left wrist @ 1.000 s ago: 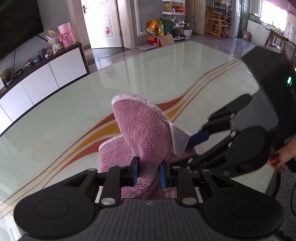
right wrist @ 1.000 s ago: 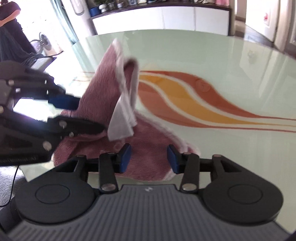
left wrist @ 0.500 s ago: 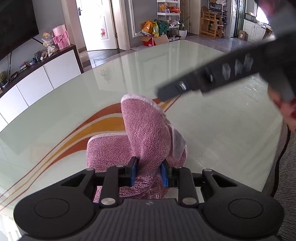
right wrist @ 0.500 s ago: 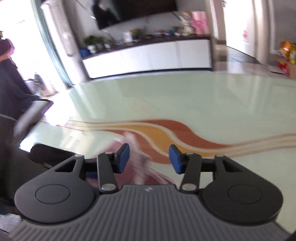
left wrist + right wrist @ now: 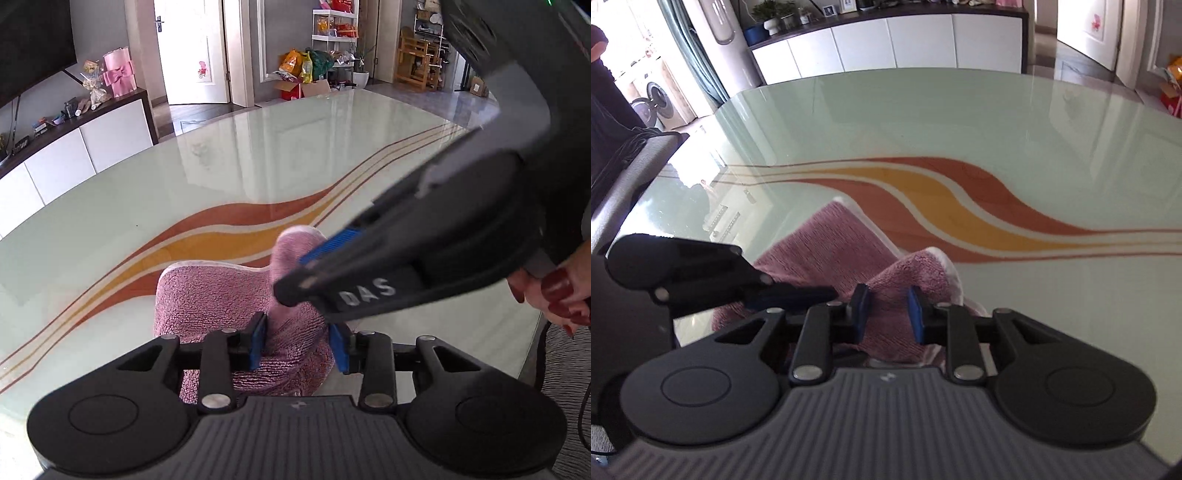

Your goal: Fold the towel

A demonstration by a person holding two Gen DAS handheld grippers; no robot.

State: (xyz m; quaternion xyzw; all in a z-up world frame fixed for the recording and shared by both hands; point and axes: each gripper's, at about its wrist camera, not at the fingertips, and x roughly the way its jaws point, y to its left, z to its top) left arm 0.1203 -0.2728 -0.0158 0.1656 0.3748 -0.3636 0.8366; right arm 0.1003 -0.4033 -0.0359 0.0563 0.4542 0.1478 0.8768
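Note:
A pink terry towel [image 5: 207, 299] lies bunched on the glass table [image 5: 258, 162] near its front edge. My left gripper [image 5: 298, 341] has its blue pads set wide around a raised fold of the towel; the jaws look open. My right gripper [image 5: 886, 314] reaches over from the right and straddles another raised fold of the towel [image 5: 834, 243], with cloth between its blue pads. In the left wrist view the right gripper's fingers [image 5: 317, 280] cross just above the towel. In the right wrist view the left gripper's fingers [image 5: 790, 295] lie at the left over the towel.
The table has a red and orange wave pattern [image 5: 960, 192]. A white sideboard [image 5: 74, 147] stands beyond the table on the left. A grey chair back [image 5: 631, 162] stands at the table's left edge. A hand with red nails [image 5: 554, 291] holds the right gripper.
The raised towel fold has come down lower. My left gripper's pads have spread apart. My right gripper has swung back in over the towel and now straddles a fold.

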